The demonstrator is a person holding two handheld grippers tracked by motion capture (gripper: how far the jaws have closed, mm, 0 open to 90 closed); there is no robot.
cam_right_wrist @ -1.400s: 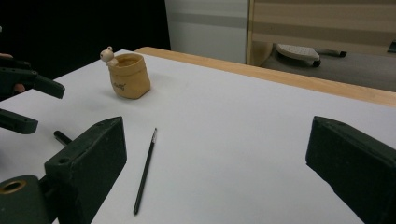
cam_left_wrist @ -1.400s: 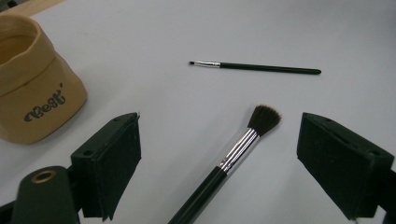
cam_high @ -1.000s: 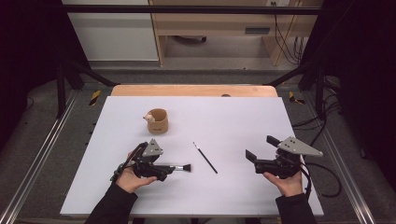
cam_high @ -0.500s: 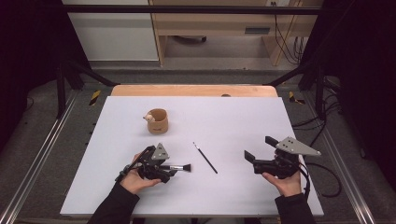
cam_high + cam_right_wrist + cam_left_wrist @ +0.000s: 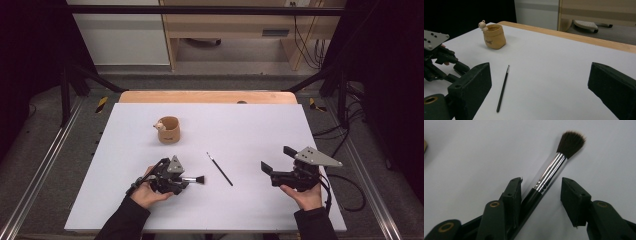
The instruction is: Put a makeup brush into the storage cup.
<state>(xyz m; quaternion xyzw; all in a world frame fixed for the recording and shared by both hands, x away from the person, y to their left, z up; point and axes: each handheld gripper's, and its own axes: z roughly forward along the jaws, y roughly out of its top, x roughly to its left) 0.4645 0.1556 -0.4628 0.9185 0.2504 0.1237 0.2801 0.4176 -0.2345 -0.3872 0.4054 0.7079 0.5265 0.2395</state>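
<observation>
The left tongs [image 5: 540, 192] had just been closing around the thick brush [image 5: 549, 173] on the tabletop [image 5: 250, 125]; one pad touched its handle, the other stood apart. The grasp seemed nearly made. The right tongs [image 5: 540, 82] waited wide open, holding nothing.

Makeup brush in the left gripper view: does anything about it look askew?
Yes. The makeup brush lies slanted between the closing left gripper jaws: its handle rests against one jaw, with a gap to the other.

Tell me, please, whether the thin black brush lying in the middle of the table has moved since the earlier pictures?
No. The thin brush lies at the same slant, the same way off the cup.
</observation>
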